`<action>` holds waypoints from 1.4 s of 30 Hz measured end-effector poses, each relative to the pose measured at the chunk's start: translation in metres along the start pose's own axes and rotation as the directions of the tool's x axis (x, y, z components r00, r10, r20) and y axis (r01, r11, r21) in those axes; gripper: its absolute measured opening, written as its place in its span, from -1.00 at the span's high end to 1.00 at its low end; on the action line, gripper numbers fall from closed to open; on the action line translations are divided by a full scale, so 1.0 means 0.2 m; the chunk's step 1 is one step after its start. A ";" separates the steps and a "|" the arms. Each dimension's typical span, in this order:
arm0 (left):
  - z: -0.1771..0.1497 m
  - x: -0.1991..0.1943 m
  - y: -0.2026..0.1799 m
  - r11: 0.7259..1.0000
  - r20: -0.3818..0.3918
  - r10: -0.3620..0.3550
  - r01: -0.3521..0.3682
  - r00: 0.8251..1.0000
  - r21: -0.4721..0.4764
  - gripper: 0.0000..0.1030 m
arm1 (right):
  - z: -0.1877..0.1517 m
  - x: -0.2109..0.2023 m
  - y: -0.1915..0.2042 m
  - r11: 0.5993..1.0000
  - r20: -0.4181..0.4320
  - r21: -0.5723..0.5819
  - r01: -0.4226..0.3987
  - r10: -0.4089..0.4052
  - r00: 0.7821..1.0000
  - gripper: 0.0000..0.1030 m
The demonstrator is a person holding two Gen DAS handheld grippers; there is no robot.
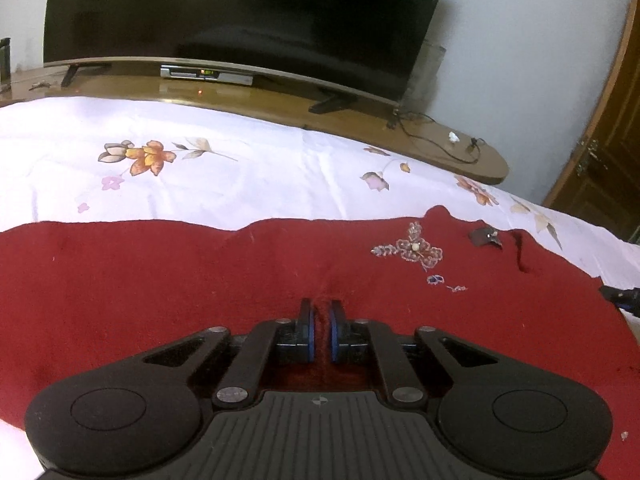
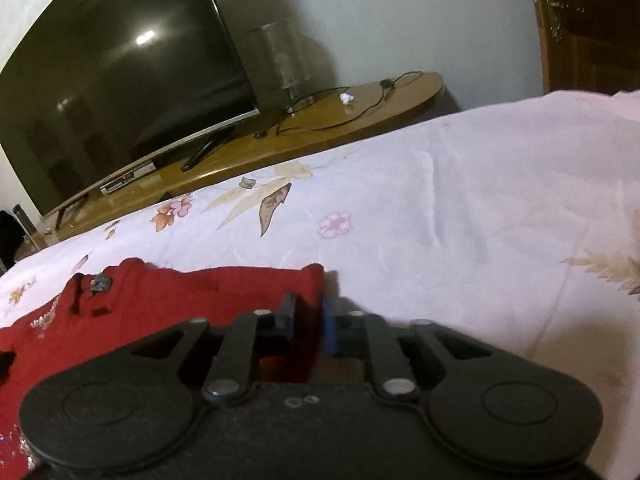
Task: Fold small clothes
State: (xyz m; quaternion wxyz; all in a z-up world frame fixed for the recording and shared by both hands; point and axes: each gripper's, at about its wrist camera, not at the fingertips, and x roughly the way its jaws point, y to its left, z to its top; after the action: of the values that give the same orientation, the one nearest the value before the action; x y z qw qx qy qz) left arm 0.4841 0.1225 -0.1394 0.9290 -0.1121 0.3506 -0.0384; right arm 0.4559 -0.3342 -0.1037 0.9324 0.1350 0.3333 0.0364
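- Red top lies flat on the flowered bedsheet.
- Left gripper is pinched onto a tuck of its cloth.
- Right gripper straddles the top's corner, jaws partly apart; whether it grips, I cannot tell.
- Best to secure both pinches before lifting evenly.

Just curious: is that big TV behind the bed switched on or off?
Off, it seems: the TV screen is dark, showing only reflections of the room. The box beneath it has small lights glowing.
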 end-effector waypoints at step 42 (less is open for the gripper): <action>-0.27 -0.21 -0.19 0.998 0.042 -0.038 0.036 0.998 0.045 0.85 | -0.37 -0.32 0.46 0.975 0.022 -0.153 0.162 -0.160 0.987 0.63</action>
State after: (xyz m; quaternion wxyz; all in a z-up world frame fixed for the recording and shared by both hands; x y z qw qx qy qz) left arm 0.4171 0.0831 -0.1420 0.9377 -0.0989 0.3276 -0.0608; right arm 0.3616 -0.2392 -0.0942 0.9415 0.0351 0.3348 -0.0141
